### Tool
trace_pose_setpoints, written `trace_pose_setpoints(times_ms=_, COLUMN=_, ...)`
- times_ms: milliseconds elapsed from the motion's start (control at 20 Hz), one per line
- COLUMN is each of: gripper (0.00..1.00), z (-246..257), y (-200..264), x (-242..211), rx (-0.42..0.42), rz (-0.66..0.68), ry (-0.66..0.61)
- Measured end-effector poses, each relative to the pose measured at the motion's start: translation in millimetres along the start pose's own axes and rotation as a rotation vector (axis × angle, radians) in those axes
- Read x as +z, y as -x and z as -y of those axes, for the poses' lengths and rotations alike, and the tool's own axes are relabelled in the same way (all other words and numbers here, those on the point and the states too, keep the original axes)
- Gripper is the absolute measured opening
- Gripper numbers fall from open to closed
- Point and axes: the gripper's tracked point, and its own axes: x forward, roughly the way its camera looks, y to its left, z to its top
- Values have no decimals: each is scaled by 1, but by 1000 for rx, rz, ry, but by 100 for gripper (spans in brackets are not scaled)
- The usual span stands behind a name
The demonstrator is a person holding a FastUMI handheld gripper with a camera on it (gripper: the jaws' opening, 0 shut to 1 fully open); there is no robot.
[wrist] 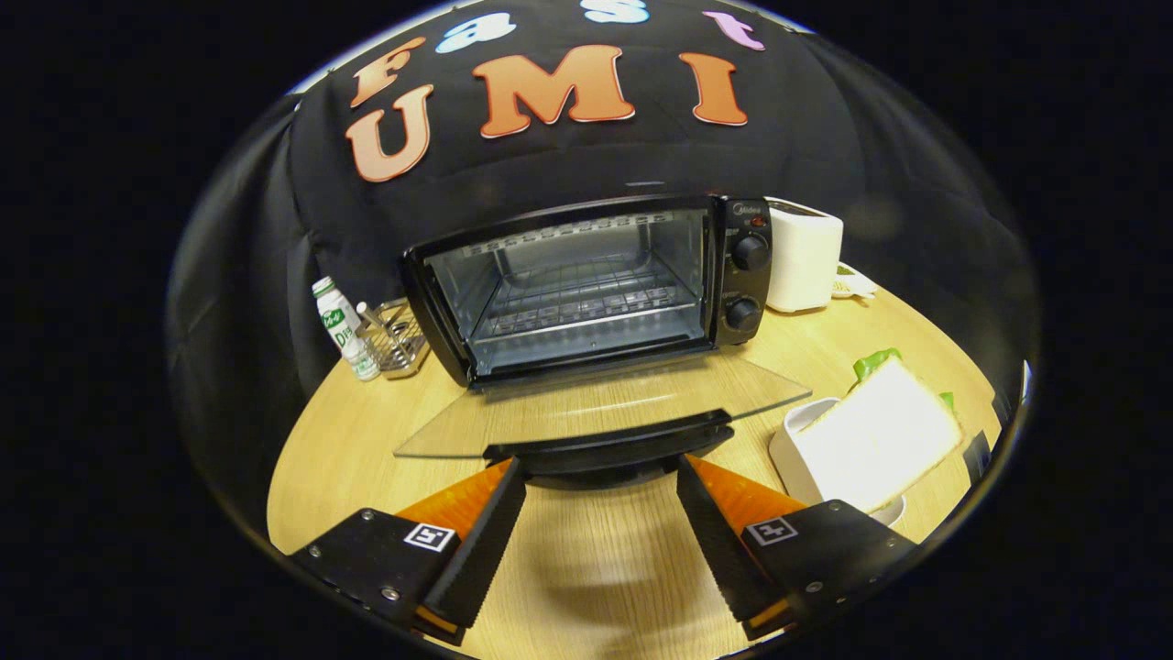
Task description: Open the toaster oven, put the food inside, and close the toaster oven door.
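Observation:
The black toaster oven (pixel 742 275) stands at the back of the wooden table with its glass door (pixel 596 408) folded down flat toward me. The wire rack (pixel 577 307) inside is bare. The door's black handle (pixel 609 449) lies just ahead of my fingertips, which do not touch it. My gripper (pixel 600 477) is open, with nothing between its black fingers (pixel 481 541). A sandwich (pixel 875 440), white bread with green lettuce at its edge, rests on a white dish (pixel 790 449) to the right of the door, beside my right finger.
A white appliance (pixel 805 257) stands right of the oven. Left of the oven are a small white bottle with a green label (pixel 344 328) and a small wire rack (pixel 399 337). Bare wooden tabletop (pixel 586 559) lies under my fingers.

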Motion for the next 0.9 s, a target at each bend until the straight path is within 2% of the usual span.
trace_pose_setpoints(times_ms=200, gripper=100, z=6, y=-8, x=-26, rx=-23, rz=-58, ry=14)
trace_pose_setpoints(times_ms=300, gripper=100, z=1, y=-1, x=-23, rx=-4, rz=-55, ry=-2)
trace_pose_setpoints(times_ms=400, gripper=100, z=-12, y=29, x=13, rx=52, rz=32, ry=-41)
trace_pose_setpoints(times_ms=450, gripper=100, z=-18, y=43, x=51, rx=76, rz=119, ry=-55)
trace_pose_setpoints(times_ms=600, gripper=98, z=-5, y=42, x=140, rx=50, rz=276, ry=7)
trace_pose_setpoints(times_ms=700, gripper=99, z=1, y=7, x=175, rx=26, rz=299, ry=11)
trace_pose_setpoints(times_ms=800, gripper=99, z=7, y=-29, x=169, rx=18, rz=193, ry=3)
trace_pose_setpoints(times_ms=850, gripper=99, z=4, y=-36, x=182, rx=52, rz=232, ry=-80)
trace_pose_setpoints(times_ms=900, gripper=99, z=10, y=-41, x=178, rx=34, rz=197, ry=-105)
